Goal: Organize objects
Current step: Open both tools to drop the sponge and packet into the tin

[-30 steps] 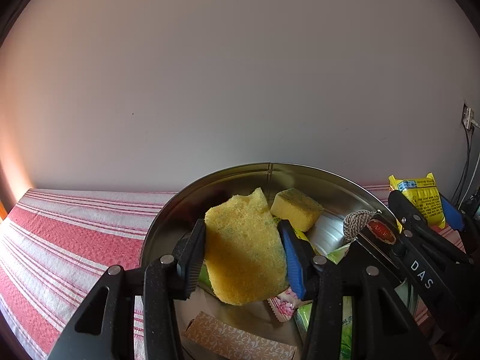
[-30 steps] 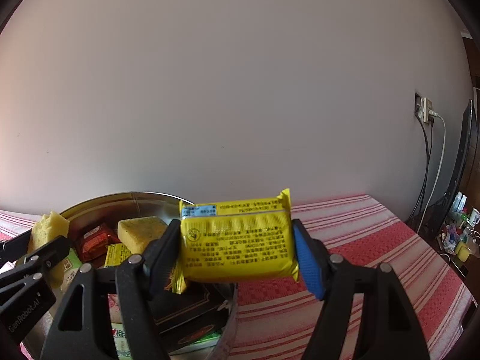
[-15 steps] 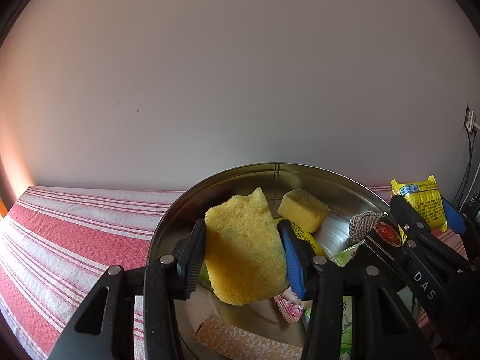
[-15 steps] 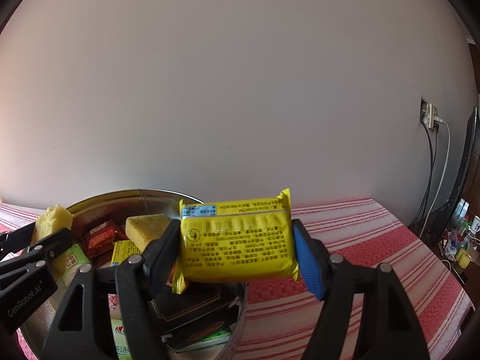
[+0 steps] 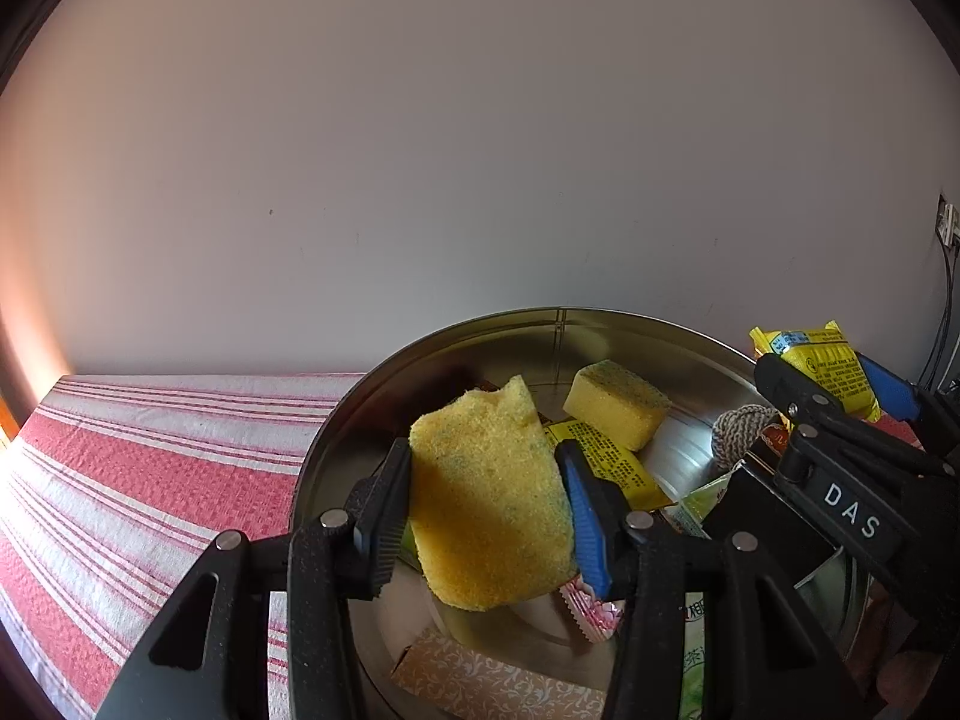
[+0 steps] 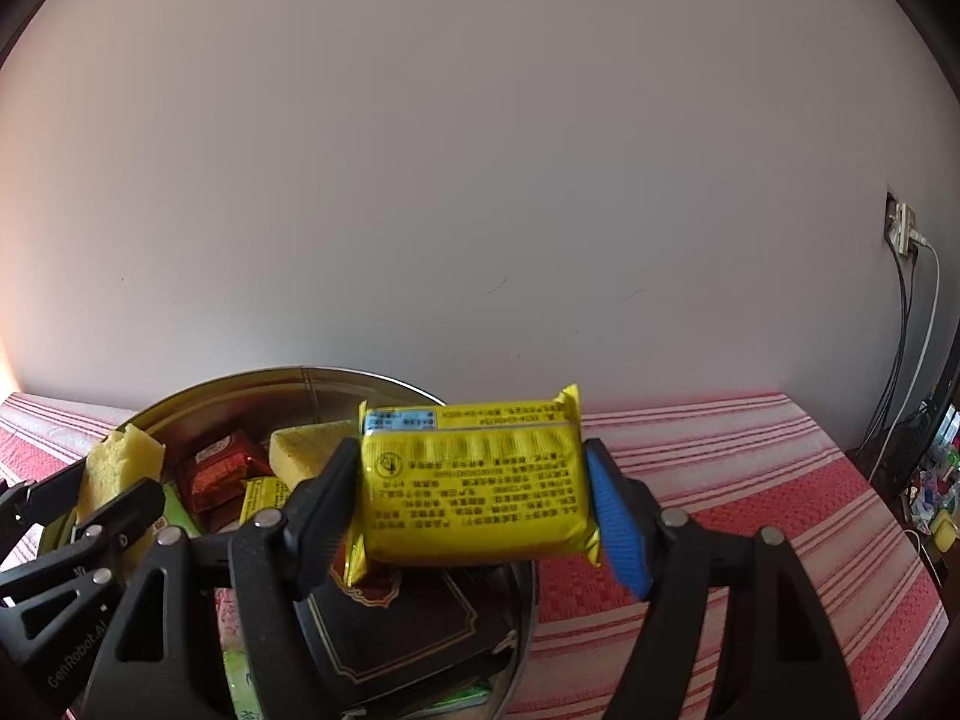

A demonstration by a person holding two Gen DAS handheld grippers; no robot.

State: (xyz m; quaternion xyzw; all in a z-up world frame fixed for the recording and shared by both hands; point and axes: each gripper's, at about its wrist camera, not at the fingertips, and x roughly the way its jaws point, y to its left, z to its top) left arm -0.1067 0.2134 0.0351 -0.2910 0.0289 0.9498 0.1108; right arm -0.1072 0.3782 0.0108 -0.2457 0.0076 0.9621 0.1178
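My left gripper [image 5: 489, 510] is shut on a flat yellow sponge [image 5: 489, 504] and holds it above the round metal basin [image 5: 540, 324]. My right gripper [image 6: 474, 498] is shut on a yellow snack packet [image 6: 474, 480] above the basin's right rim [image 6: 528, 594]. The basin holds a second yellow sponge block [image 5: 615, 396], a yellow packet [image 5: 606, 468], a red packet [image 6: 216, 468], a black box [image 6: 390, 630], green packs and a rope ball [image 5: 741, 429]. The right gripper with its packet [image 5: 816, 363] shows at the right of the left wrist view.
The basin stands on a red-and-white striped cloth [image 5: 138, 456] that runs up to a plain white wall [image 6: 480, 180]. A wall socket with cables [image 6: 900, 228] and clutter [image 6: 936, 498] sit at the far right.
Both grippers have shifted slightly leftwards and back with their loads still held, so the basin sits further right in the left wrist view. Both grips are unchanged.
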